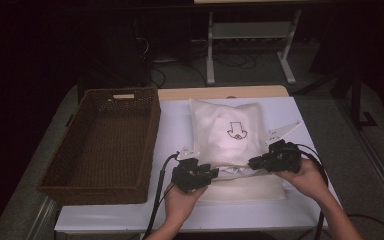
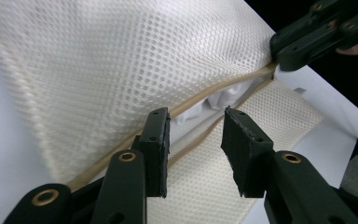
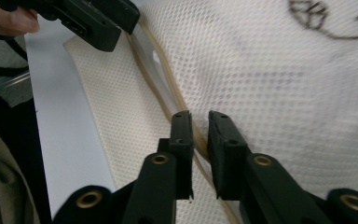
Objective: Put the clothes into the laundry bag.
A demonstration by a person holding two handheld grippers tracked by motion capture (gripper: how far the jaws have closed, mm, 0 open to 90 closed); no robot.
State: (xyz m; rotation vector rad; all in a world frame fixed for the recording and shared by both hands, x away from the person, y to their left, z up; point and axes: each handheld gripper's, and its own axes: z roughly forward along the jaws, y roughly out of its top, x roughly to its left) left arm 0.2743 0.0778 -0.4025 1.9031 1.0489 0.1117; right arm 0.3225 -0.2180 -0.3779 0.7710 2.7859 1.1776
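A white mesh bag point(image 1: 227, 132) with a dark arrow mark lies on the white table point(image 1: 172, 135), its mouth toward me. White cloth point(image 2: 223, 98) shows inside the mouth, between two tan hems point(image 2: 200, 95). My left gripper point(image 1: 209, 173) is at the mouth's left end. Its jaws point(image 2: 196, 122) stand open over the hems and do not press on them. My right gripper point(image 1: 254, 163) is at the mouth's right end. Its jaws point(image 3: 199, 116) stand a narrow gap apart, with a tan hem point(image 3: 168, 88) running between them and nothing pinched.
A dark wicker basket point(image 1: 152, 135) with nothing in it stands at the table's left, close to the bag. The bag's lower mesh layer point(image 1: 245, 191) spreads toward the near table edge. Cables trail from both grippers. A metal frame stands behind the table.
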